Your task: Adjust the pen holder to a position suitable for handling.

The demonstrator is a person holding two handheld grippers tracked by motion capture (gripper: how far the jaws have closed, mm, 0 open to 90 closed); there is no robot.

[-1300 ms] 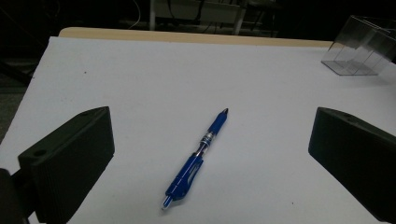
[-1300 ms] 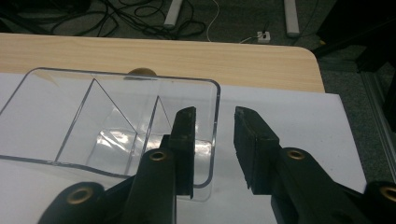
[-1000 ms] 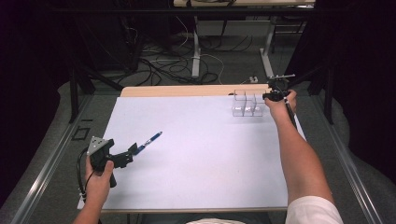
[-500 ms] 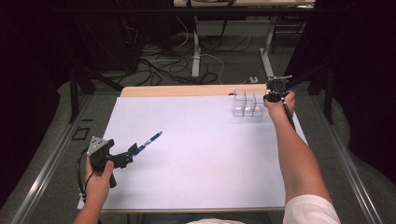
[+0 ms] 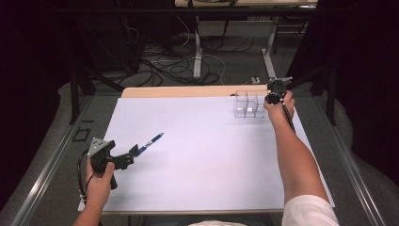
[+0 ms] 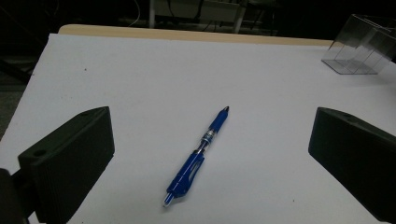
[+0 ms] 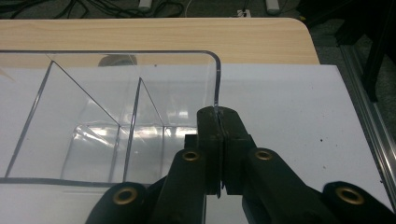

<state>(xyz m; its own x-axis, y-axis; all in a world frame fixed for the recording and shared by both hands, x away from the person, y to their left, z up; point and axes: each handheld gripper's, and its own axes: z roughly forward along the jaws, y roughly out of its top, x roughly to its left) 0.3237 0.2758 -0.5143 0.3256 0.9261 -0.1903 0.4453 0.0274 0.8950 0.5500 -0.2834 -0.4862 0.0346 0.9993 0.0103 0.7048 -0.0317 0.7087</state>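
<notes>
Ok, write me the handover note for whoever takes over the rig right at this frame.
Right claw: shut on the near right wall of the clear organizer, at the far right of the white mat; its jaws have just been closing on that wall.
Left claw: open, low at the near left, jaws either side of the blue pen but not touching it.
Pen lies flat on the mat, tip pointing away.
Done: organizer gripped. Its compartments look empty.
Left: probably grasp the pen and drop it into the organizer.
</notes>
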